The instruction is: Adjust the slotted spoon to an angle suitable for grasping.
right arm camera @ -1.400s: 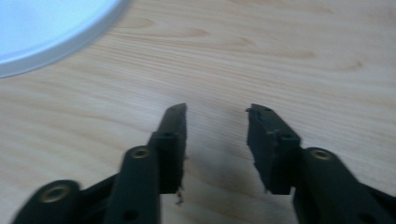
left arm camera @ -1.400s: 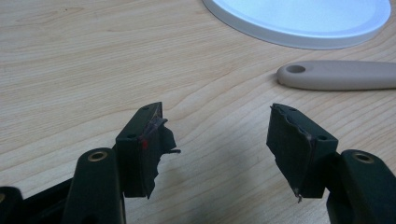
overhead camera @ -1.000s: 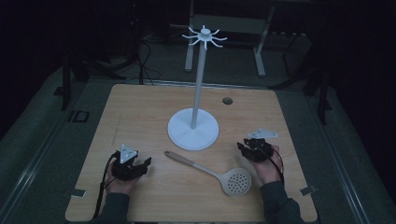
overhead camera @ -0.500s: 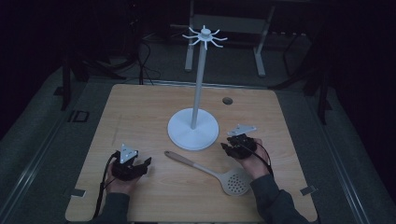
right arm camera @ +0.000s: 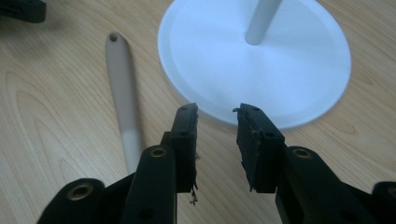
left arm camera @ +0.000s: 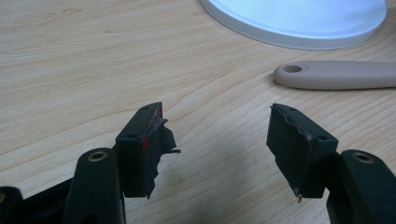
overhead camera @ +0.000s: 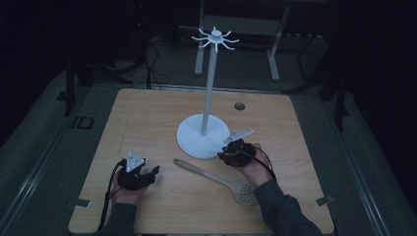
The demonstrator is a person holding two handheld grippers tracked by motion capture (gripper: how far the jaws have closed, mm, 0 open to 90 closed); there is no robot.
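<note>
While its jaws have just been narrowing on nothing beside the stand (overhead camera: 204,142), the right gripper (overhead camera: 232,156) should square up over the spoon's handle (overhead camera: 196,168) before closing.

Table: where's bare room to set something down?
Free: the far left of the table, left of the stand; the far right corner past the small hole; the near edge between the two forearms. Crowded: the middle front, where the spoon lies between left gripper and right gripper.
</note>
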